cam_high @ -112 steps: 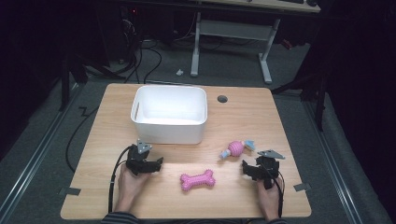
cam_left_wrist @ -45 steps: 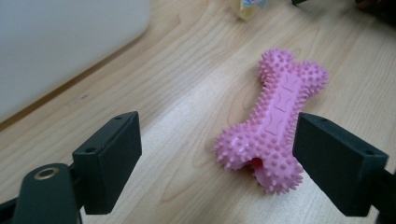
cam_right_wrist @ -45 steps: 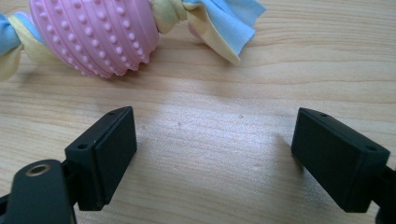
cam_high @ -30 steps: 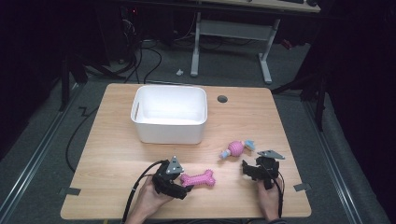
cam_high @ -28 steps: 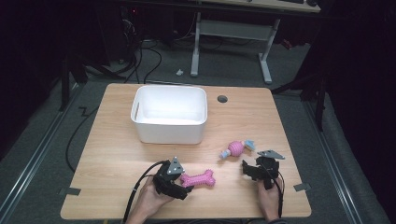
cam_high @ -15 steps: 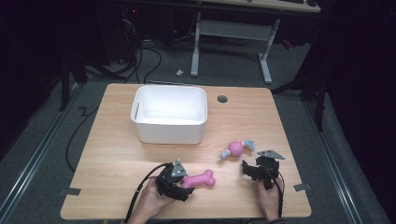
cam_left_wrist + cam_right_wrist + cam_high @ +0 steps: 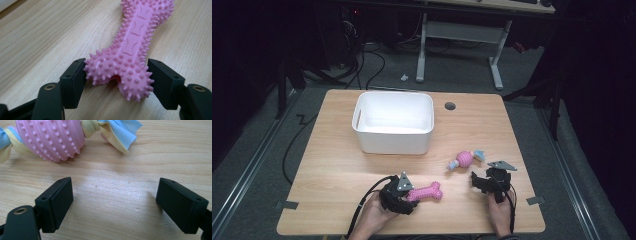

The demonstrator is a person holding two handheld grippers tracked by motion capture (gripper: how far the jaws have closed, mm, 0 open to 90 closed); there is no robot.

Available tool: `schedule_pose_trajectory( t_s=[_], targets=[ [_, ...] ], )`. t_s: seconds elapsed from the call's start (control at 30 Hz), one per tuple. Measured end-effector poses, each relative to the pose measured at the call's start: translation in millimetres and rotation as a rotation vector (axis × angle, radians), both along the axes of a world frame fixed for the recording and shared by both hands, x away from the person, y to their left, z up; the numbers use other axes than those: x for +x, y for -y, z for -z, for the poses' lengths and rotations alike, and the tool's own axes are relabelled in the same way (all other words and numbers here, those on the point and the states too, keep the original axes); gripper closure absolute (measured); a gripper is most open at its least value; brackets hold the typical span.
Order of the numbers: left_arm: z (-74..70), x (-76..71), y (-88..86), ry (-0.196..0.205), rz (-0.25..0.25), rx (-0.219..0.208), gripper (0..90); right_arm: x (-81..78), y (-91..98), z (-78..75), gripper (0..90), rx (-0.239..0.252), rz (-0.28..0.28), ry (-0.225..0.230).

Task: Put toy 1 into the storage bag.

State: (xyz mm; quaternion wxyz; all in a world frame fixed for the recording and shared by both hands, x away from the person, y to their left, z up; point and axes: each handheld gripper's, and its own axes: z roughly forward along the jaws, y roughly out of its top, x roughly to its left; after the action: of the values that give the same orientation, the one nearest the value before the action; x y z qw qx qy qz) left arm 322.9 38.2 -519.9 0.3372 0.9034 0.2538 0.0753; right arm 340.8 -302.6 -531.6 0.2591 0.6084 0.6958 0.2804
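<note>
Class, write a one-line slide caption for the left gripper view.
Left tongs closing their jaws around the knobbly end of a spiky pink bone toy lying on the wooden table.

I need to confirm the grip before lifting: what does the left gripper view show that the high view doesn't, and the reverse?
Left gripper view alone: the spiky pink bone has its knobbed end between the left hand-held gripper pads, which have just been closing and press its spikes on both sides. High view alone: the white bin, the pink ball toy and the open right hand-held gripper. Both: the bone lying on the wooden table.
</note>
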Motion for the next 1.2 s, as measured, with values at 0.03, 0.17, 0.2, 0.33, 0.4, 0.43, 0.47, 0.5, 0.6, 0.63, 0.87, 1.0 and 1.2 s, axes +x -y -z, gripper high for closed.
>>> schedule_pose_trajectory(
  t_s=[0.03, 0.17, 0.2, 0.33, 0.4, 0.43, 0.47, 0.5, 0.6, 0.63, 0.87, 1.0, 1.2],
  targets=[
    [-0.1, 0.0, 0.0, 0.000, -0.001, 0.000, 34.6, 0.0, 0.0, 0.0, 13.8, 0.000, 0.000, 0.000],
    [-0.4, -0.6, -0.3, 0.011, -0.003, 0.000, 35.7, 0.0, 0.0, 0.0, 13.8, 0.000, 0.000, 0.000],
    [-0.3, -0.9, -0.3, 0.014, -0.005, 0.000, 35.9, 0.0, 0.0, 0.0, 13.8, 0.000, 0.000, 0.000],
    [-0.7, -1.7, -0.3, 0.026, -0.008, -0.002, 36.4, 0.0, 0.0, 0.0, 13.8, 0.000, 0.000, 0.000],
    [-1.5, -1.6, -0.8, 0.029, -0.009, -0.007, 36.7, 0.0, 0.0, 0.0, 13.8, 0.000, 0.000, 0.000],
    [-2.0, -1.6, -1.2, 0.032, -0.010, -0.013, 36.8, 0.0, 0.0, 0.0, 13.8, 0.000, 0.000, 0.000],
    [-2.5, -1.6, -1.5, 0.034, -0.011, -0.017, 36.9, 0.0, 0.0, 0.0, 13.8, 0.000, 0.000, 0.000],
    [-3.6, -1.6, -2.1, 0.037, -0.012, -0.021, 37.0, 0.0, 0.0, 0.0, 13.9, 0.000, 0.000, 0.000],
    [-5.5, -1.9, -2.9, 0.043, -0.016, -0.031, 37.2, 0.0, 0.0, 0.0, 13.8, 0.000, 0.000, 0.000],
    [-6.1, -1.9, -3.2, 0.044, -0.016, -0.033, 37.3, 0.0, 0.0, 0.0, 13.8, 0.000, 0.000, 0.000],
    [-10.0, -2.4, -6.2, 0.066, -0.029, -0.039, 37.8, 0.0, 0.0, 0.0, 13.8, 0.000, 0.000, 0.000],
    [-13.4, -1.3, -9.8, 0.069, -0.040, -0.051, 37.8, 0.0, 0.0, 0.0, 13.8, 0.000, 0.000, 0.000],
    [-19.1, -0.2, -15.1, 0.073, -0.053, -0.071, 38.1, 0.0, 0.0, 0.0, 13.8, 0.000, 0.000, 0.000]
  ],
)
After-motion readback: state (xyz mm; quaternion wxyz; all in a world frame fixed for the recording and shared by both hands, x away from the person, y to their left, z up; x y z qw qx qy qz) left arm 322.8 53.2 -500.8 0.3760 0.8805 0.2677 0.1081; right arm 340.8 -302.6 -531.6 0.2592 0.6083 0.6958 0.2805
